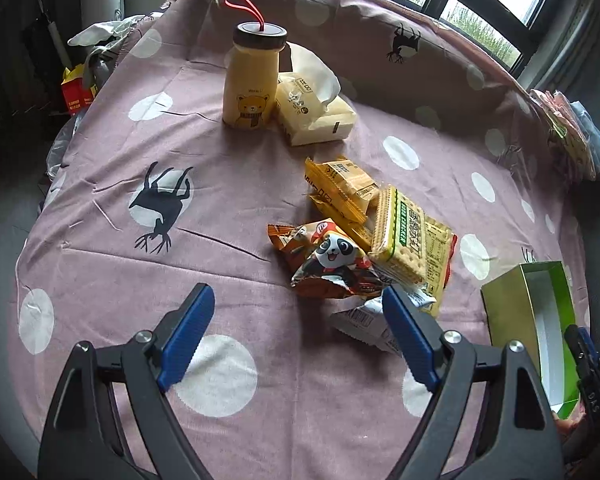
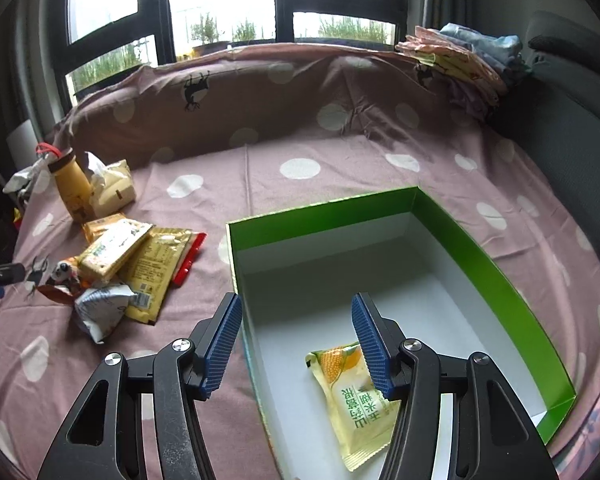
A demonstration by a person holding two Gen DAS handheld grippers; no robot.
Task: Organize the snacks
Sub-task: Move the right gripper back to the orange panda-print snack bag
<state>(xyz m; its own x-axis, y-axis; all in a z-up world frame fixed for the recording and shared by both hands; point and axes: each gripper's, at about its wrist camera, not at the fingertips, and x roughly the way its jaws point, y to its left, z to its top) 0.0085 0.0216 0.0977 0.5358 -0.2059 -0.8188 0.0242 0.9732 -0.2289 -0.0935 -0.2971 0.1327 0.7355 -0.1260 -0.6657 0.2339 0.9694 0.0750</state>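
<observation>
Snacks (image 1: 360, 236) piled on dotted pink tabletop cloth (image 1: 228, 208), just left of green box (image 2: 480, 248). One yellow corn packet (image 2: 348, 392) lies inside box. Left gripper (image 1: 298, 332) jaws wide, empty, near pile's white packet (image 1: 360, 320). Right gripper (image 2: 296, 344) jaws part open over box, nothing held.

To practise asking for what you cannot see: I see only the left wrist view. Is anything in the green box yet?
Observer: Yes. One yellow corn packet lies flat at the near end of the box.
Operator: Is the right gripper holding it?
Observer: No. The right gripper is open above it, gripping nothing.
Operator: Anything else inside?
Observer: No. The rest of the box that shows is bare white.
</observation>
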